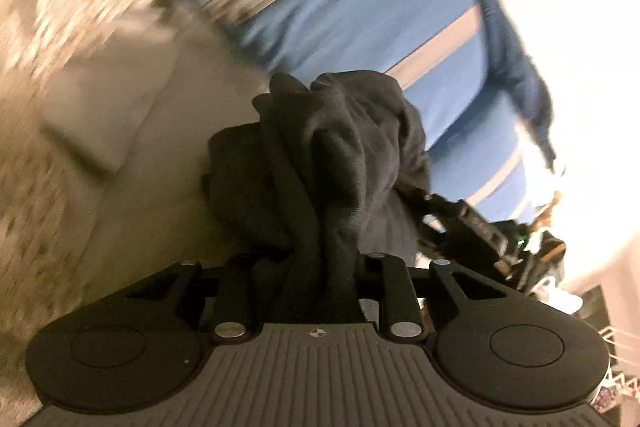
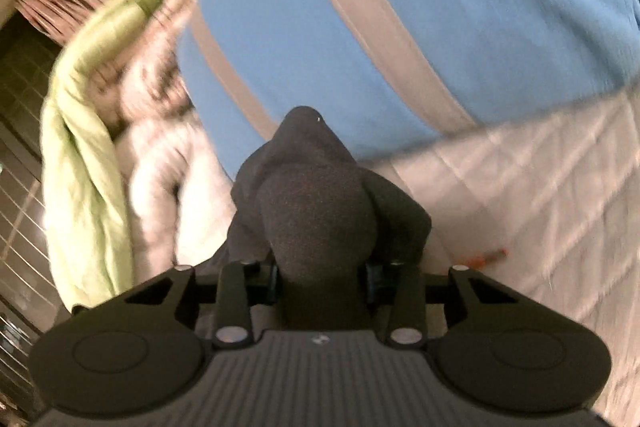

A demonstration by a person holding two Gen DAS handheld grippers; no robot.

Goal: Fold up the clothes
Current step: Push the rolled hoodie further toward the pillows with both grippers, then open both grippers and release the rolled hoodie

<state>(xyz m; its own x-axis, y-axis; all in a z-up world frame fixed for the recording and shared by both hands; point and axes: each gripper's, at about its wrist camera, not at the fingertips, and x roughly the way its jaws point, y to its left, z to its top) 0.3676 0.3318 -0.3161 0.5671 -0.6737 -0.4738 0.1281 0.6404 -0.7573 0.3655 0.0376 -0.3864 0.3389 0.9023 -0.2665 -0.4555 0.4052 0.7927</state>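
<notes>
A dark grey garment (image 1: 320, 155) is bunched up between the jaws of my left gripper (image 1: 316, 267), which is shut on it; the fingers are hidden under the cloth. In the right wrist view the same dark fabric (image 2: 316, 211) bulges out of my right gripper (image 2: 320, 275), also shut on it with its fingers covered. Both grippers hold the garment above a blue cover with beige stripes (image 1: 360, 19) (image 2: 400, 7). Both views are blurred by motion.
A white quilted bedspread (image 2: 540, 187) lies to the right. A green blanket (image 2: 88, 147) and pale clothes (image 2: 160, 179) pile at the left over a dark floor. A beige patterned cover (image 1: 80, 107) and the other gripper's black body (image 1: 480, 227) show in the left wrist view.
</notes>
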